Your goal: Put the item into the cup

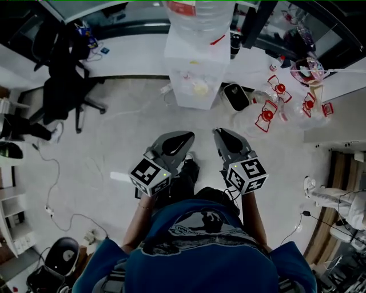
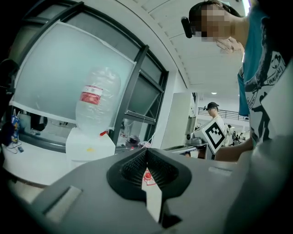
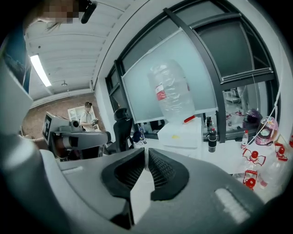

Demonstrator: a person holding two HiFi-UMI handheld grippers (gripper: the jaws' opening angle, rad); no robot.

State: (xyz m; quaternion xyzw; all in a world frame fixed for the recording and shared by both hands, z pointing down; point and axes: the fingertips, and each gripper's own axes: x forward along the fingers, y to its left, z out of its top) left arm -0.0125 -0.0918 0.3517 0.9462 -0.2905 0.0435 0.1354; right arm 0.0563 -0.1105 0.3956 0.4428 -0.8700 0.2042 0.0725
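The person stands on the floor (image 1: pixel 114 131) with both tools held close to the chest and pointing forward. The left claw (image 1: pixel 183 137) is closed, its ribbed tips meeting with nothing between them, as its own view (image 2: pixel 147 151) shows plainly. The right claw (image 1: pixel 219 133) is the same: tips together and empty (image 3: pixel 146 150). The two sit side by side, near each other but not touching. Straight ahead is a white dispenser (image 1: pixel 197 63) with a big clear bottle (image 1: pixel 197 11) upended on top. The clear cups (image 1: pixel 269 111) with red marks are off to the front right, at the near edge of the white tabletop (image 1: pixel 343 86), well apart from both claws. A pink-rimmed bowl (image 1: pixel 307 70) sits just behind them. I cannot tell which thing there is the item to go in. A dark chair (image 1: pixel 66 80) stands to the left by another tabletop, and a second person (image 3: pixel 85 115) is working farther back in the room.
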